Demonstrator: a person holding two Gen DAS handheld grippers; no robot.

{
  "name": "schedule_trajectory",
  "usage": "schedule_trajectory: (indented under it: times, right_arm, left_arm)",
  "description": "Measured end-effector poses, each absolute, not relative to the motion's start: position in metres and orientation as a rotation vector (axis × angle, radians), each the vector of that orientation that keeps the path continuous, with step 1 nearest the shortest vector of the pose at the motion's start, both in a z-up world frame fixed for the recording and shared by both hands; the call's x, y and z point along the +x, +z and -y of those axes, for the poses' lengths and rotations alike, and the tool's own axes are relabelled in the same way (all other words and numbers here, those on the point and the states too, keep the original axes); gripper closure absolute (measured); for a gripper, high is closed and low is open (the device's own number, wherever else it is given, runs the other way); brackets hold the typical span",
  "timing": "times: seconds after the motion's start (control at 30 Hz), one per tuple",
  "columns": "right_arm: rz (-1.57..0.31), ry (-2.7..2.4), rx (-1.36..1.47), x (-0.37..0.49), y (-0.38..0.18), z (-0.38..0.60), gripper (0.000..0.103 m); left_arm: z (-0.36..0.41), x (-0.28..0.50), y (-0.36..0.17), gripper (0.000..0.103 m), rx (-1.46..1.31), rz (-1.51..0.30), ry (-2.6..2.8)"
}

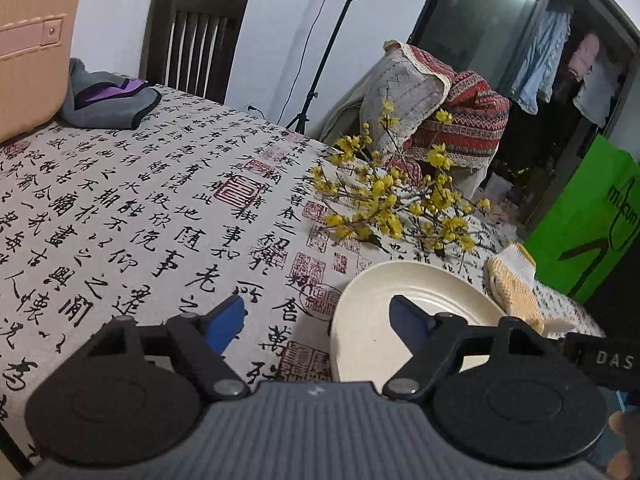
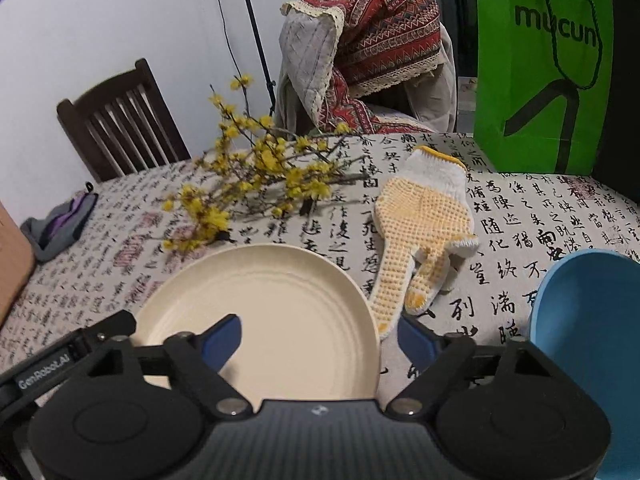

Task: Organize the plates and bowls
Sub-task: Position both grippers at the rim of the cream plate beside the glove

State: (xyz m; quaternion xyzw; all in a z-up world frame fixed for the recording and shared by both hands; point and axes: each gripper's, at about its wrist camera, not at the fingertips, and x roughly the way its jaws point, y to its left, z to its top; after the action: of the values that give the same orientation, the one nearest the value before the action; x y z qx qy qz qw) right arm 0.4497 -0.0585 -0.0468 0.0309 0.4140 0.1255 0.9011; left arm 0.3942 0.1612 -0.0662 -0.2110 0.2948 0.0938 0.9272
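A cream plate (image 1: 360,340) lies on the calligraphy-print tablecloth (image 1: 140,208) near the front. My left gripper (image 1: 318,316) is open astride the plate's left rim, one blue finger over the cloth, the other over the plate. In the right wrist view the same cream plate (image 2: 280,300) sits under my right gripper (image 2: 320,328), which is open astride the right rim. A blue bowl (image 2: 588,340) stands to the right of that gripper. Neither pair of pads presses on the plate.
A yellow-dotted work glove (image 2: 424,220) lies just right of the plate, and yellow flowering branches (image 2: 256,184) lie behind it. A green paper bag (image 2: 544,72) stands at the back right. A cardboard box (image 1: 32,40), grey-purple cloth (image 1: 108,104) and dark chair (image 1: 192,36) are at the far left.
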Motion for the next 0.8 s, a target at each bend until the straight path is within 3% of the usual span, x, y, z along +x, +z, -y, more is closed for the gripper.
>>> schedule_trajectory:
  times: [0.17, 0.27, 0.33, 0.4, 0.57, 0.8]
  right_arm:
    - [-0.880, 0.250, 0.061, 0.454, -0.056, 0.064, 0.046]
    - [-0.887, 0.236, 0.060, 0.456, -0.060, 0.067, 0.052]
    - [-0.888, 0.237, 0.059, 0.458, -0.063, 0.067, 0.058]
    - [-0.895, 0.242, 0.058, 0.460, -0.066, 0.067, 0.067]
    - [-0.890, 0.230, 0.038, 0.461, -0.070, 0.065, 0.075]
    - [-0.894, 0.217, 0.030, 0.463, -0.076, 0.066, 0.084]
  left_arm:
    - [-0.156, 0.396, -0.070, 0.030, -0.411, -0.613, 0.179]
    - [-0.155, 0.397, -0.072, 0.033, -0.413, -0.621, 0.171]
    - [-0.154, 0.399, -0.074, 0.045, -0.415, -0.637, 0.155]
    - [-0.153, 0.401, -0.076, 0.048, -0.412, -0.651, 0.146]
    - [-0.152, 0.401, -0.078, 0.053, -0.408, -0.659, 0.138]
    - [-0.150, 0.403, -0.080, 0.071, -0.392, -0.667, 0.115]
